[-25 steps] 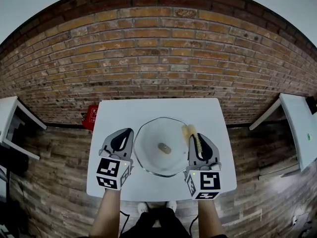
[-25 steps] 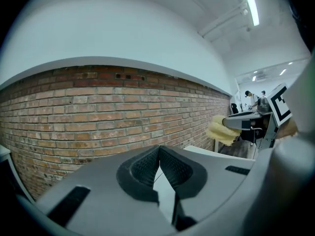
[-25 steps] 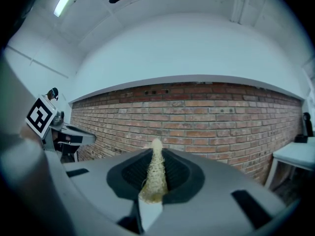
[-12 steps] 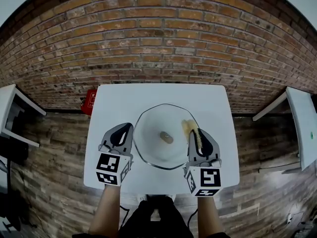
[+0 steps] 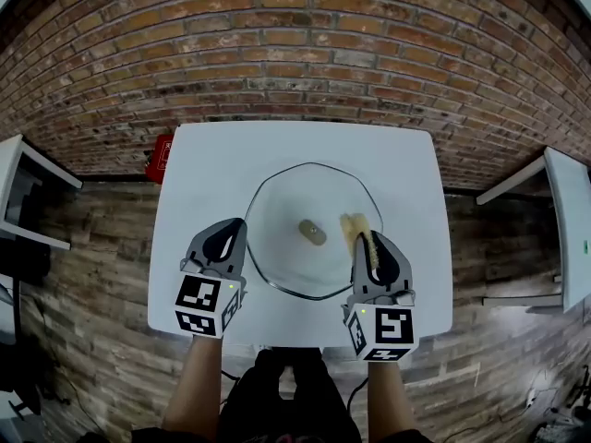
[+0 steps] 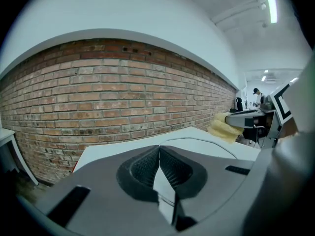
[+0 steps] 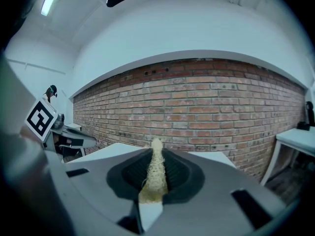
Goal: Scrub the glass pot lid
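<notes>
Glass pot lid lies flat at ctr of white table, btwn both grippers. Left gripper is closed, empty. Right gripper clamps yellow scrub pad above lid's right side.

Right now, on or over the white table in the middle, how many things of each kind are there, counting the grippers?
Glass pot lid: 1
Yellow scrub pad: 1
Grippers: 2 (left gripper, right gripper)
Total: 4
</notes>
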Tool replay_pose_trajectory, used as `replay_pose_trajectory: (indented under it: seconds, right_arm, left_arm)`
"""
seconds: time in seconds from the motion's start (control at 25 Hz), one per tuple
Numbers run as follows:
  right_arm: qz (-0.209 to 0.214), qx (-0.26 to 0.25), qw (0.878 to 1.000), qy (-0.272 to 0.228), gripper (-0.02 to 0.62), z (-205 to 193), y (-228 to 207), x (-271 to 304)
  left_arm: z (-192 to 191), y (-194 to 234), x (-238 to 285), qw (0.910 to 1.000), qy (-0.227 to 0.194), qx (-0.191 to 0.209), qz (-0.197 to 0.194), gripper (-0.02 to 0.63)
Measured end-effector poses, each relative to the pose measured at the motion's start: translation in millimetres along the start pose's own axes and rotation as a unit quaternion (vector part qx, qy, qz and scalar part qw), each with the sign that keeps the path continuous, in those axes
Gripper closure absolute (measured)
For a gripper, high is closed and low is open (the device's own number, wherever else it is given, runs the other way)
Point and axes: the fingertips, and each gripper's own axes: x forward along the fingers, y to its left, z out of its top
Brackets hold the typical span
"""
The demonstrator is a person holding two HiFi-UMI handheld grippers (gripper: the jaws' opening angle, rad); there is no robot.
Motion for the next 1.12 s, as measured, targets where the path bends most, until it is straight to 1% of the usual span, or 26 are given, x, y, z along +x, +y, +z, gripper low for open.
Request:
replay_pose_trajectory:
  seconds: [0.16,0.4,0.64,0.96,1.12]
  right_arm:
    - [0.004,0.000,1.000,0.007,0.537,-9.4,2.1,5.6]
    - [0.005,0.003,1.000,0.017,0.537,-23.7,-1.4,12.6]
    - [0.008,0.003,1.000,0.026,0.537,-33.1,-2.4,12.7]
    - [0.008,-0.001,1.000,0.028,0.537,-31.3,-4.6,16.0]
    - [0.011,-0.003,1.000,0.029,0.537,-31.9,-2.1,16.5]
  left_arm:
    - [-19.3,-0.1,3.6,0.9998,0.017,-0.008,0.000,0.595]
    - [-39.0,-3.3,9.7,0.9994,0.031,-0.017,0.000,0.595]
    - [-43.7,-3.3,13.8,0.9991,0.033,-0.025,0.000,0.595]
    - [-52.7,1.1,16.7,0.9979,0.045,-0.047,0.000,0.595]
    - [-62.3,2.3,18.6,0.9949,0.059,-0.082,-0.006,0.592]
